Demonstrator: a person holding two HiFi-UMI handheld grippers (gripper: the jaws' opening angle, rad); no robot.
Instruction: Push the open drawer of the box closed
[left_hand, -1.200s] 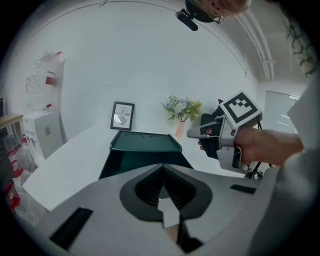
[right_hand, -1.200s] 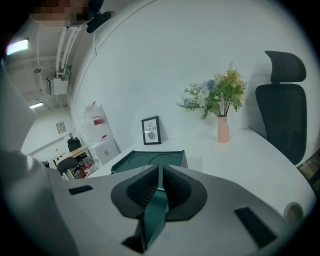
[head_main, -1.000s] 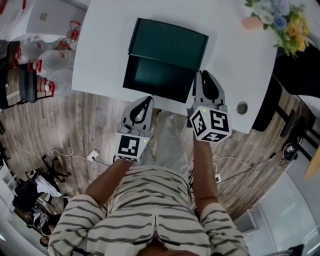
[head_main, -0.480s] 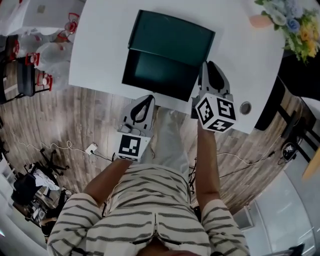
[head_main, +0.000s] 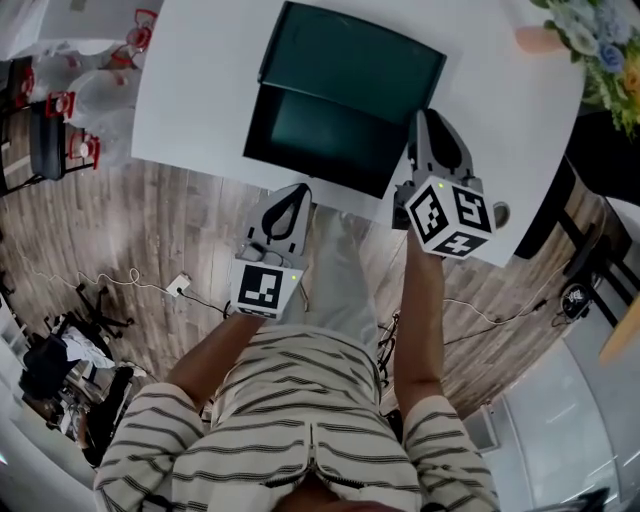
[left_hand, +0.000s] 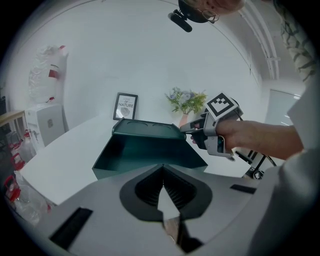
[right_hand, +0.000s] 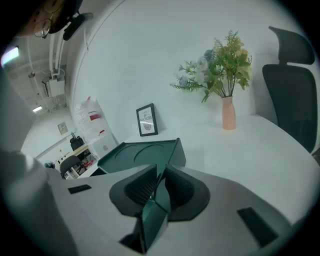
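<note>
A dark green box (head_main: 352, 62) stands on the white table (head_main: 200, 90), its drawer (head_main: 320, 135) pulled out toward me. My right gripper (head_main: 429, 118) lies over the table just right of the box and drawer, jaws shut and empty; in the right gripper view (right_hand: 162, 169) the box (right_hand: 142, 150) sits just ahead and green shows through the gap under the tips. My left gripper (head_main: 296, 192) hovers at the table's near edge before the drawer front, shut (left_hand: 163, 167). The left gripper view shows the drawer (left_hand: 145, 150) and the right gripper (left_hand: 192, 129) beside it.
A pink vase of flowers (right_hand: 228, 112) and a small picture frame (right_hand: 146, 120) stand at the back of the table. A dark office chair (right_hand: 292, 90) is at the right. White bags (head_main: 100, 95) lie on the wooden floor to the left.
My right gripper has moved forward along the right side of the box. The left gripper has stayed near the table edge. The drawer looks just as open.
</note>
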